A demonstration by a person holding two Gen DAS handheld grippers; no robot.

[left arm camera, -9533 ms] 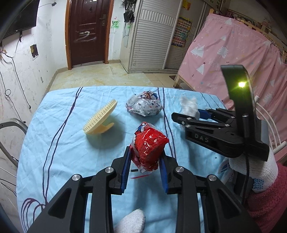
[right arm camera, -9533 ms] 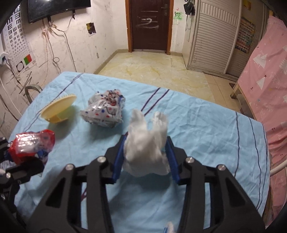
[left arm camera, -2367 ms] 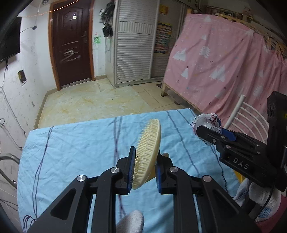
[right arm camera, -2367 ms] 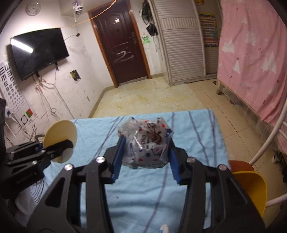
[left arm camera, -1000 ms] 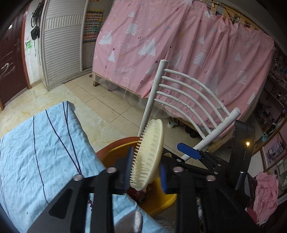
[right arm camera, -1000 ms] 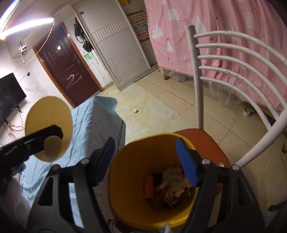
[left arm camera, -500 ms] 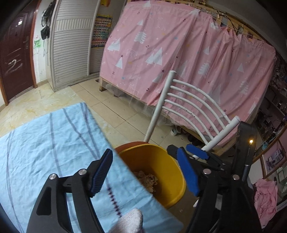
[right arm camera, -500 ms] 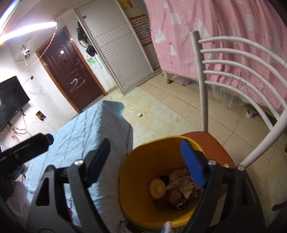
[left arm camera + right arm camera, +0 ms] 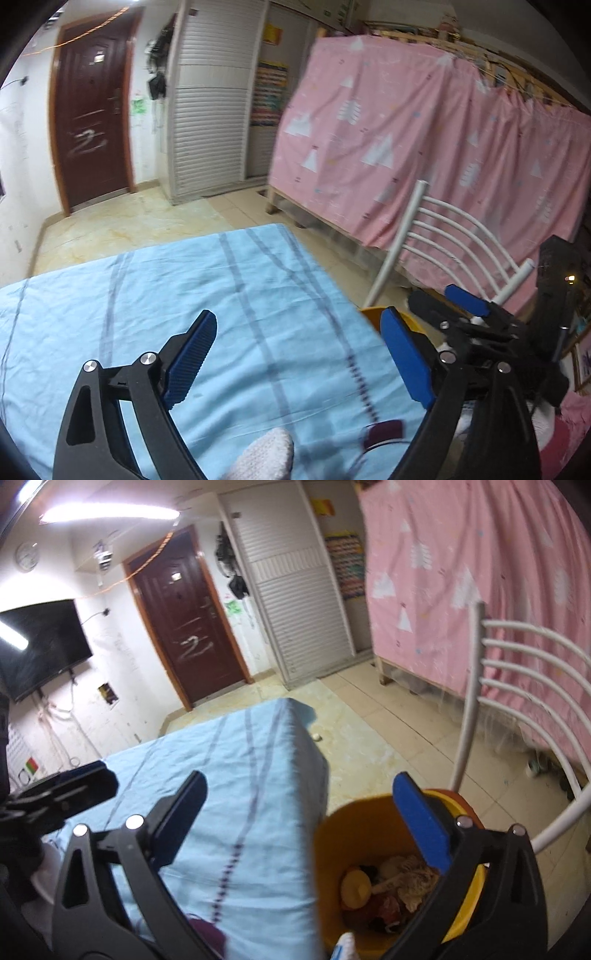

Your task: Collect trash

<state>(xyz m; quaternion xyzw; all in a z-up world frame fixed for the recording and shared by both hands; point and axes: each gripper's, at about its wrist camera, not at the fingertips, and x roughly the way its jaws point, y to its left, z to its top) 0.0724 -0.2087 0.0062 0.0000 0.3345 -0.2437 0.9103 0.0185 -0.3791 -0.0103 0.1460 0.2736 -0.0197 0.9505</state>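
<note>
Fingers: left gripper (image 9: 295, 354) jaws spread wide, just been opening, nothing between them; right gripper (image 9: 310, 819) likewise spread, just been opening, empty.
Left gripper place: over the blue tablecloth (image 9: 110, 295), left of the yellow bin (image 9: 332, 849).
Right gripper place: above the bin's near rim.
Trash: dropped items (image 9: 384, 886) lie inside the bin, which sits on the chair (image 9: 517, 686) seat, just beside the table edge.
Risk: bin perched on seat; a jaw clipping the rim on the way back could tip it and spill.
Risk 2: grippers close together, may knock each other.
Cloth: no trash visible on the part in view.
</note>
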